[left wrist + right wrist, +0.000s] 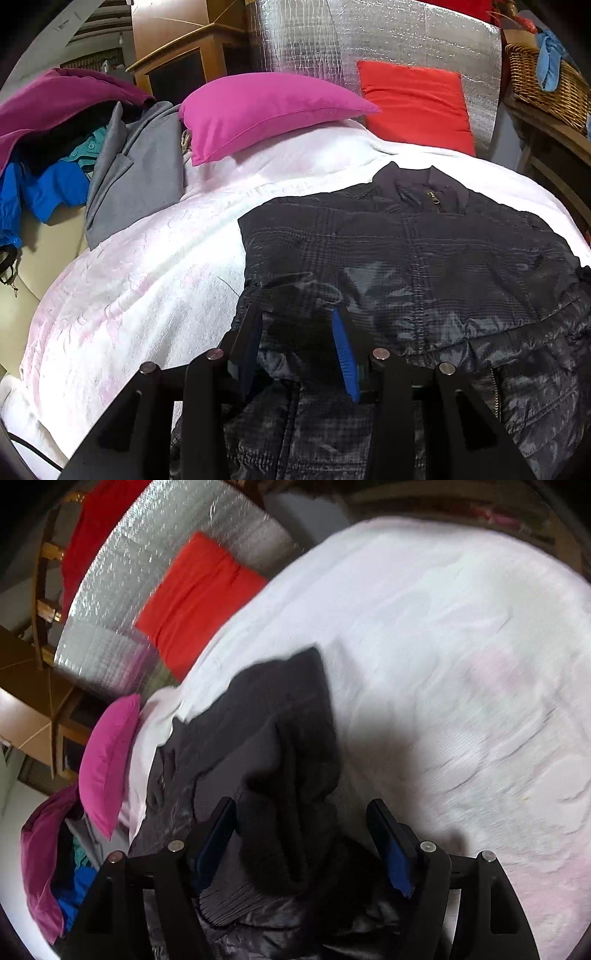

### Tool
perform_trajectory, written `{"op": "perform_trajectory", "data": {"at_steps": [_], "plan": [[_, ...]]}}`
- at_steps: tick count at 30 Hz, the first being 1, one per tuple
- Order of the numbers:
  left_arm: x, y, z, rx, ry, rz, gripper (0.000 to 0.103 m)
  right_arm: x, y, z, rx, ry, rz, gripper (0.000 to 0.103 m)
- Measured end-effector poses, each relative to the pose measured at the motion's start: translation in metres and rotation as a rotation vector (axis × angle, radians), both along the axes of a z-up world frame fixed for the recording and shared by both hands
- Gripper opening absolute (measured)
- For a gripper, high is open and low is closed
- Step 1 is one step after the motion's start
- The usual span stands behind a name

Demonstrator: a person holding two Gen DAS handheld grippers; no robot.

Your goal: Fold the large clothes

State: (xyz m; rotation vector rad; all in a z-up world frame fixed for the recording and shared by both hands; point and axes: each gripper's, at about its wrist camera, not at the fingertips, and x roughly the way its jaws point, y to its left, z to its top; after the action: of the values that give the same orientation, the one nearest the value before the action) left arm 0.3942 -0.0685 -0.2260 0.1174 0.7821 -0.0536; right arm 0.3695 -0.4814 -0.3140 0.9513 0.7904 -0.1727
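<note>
From the left wrist, a dark quilted jacket [424, 266] lies spread on a white blanket [147, 280], collar and zip pull toward the far end near a red cushion [417, 103]. A pink pillow [266, 110] rests on the blanket to the left, beside a heap of grey, blue and purple clothes [74, 166]. The left gripper [297, 332] has a fold of the jacket's near edge between its narrowly parted fingers, and seems to pinch it. From the right wrist, tilted and blurred, the right gripper [301, 819] stands with jaws wide apart over a dark sleeve [288, 738] that lies between the fingers without visible contact. White blanket fills the right side.
</note>
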Motion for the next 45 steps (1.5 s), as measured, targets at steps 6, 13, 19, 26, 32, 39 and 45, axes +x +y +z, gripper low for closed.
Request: {"op": "perform_trajectory", "data": {"at_steps": [6,13,19,26,32,39,45], "plan": [[-0.001,0.000,0.000,0.003,-0.002,-0.004,0.040,-0.003,0.022,0.023,-0.125,-0.060,0.044,0.044],[0.001,0.003,0.001,-0.002,0.004,0.003,0.040,0.000,0.031,0.029,-0.193,-0.036,0.052,0.042],[0.017,0.033,0.010,-0.061,0.004,0.053,0.070,-0.010,0.011,0.023,-0.044,-0.047,0.003,0.072],[0.057,0.084,-0.008,-0.268,0.138,0.099,0.080,-0.017,0.001,0.023,-0.024,-0.056,-0.030,0.076],[0.077,0.094,-0.043,-0.512,0.325,0.047,0.080,-0.008,0.001,0.007,0.036,-0.039,0.003,0.076],[0.076,0.064,-0.049,-0.496,0.328,-0.059,0.045,0.001,0.017,0.006,-0.057,-0.027,0.060,0.077],[0.071,0.057,-0.033,-0.471,0.254,-0.055,0.025,-0.001,0.033,0.025,-0.166,-0.070,0.091,0.042]]}}
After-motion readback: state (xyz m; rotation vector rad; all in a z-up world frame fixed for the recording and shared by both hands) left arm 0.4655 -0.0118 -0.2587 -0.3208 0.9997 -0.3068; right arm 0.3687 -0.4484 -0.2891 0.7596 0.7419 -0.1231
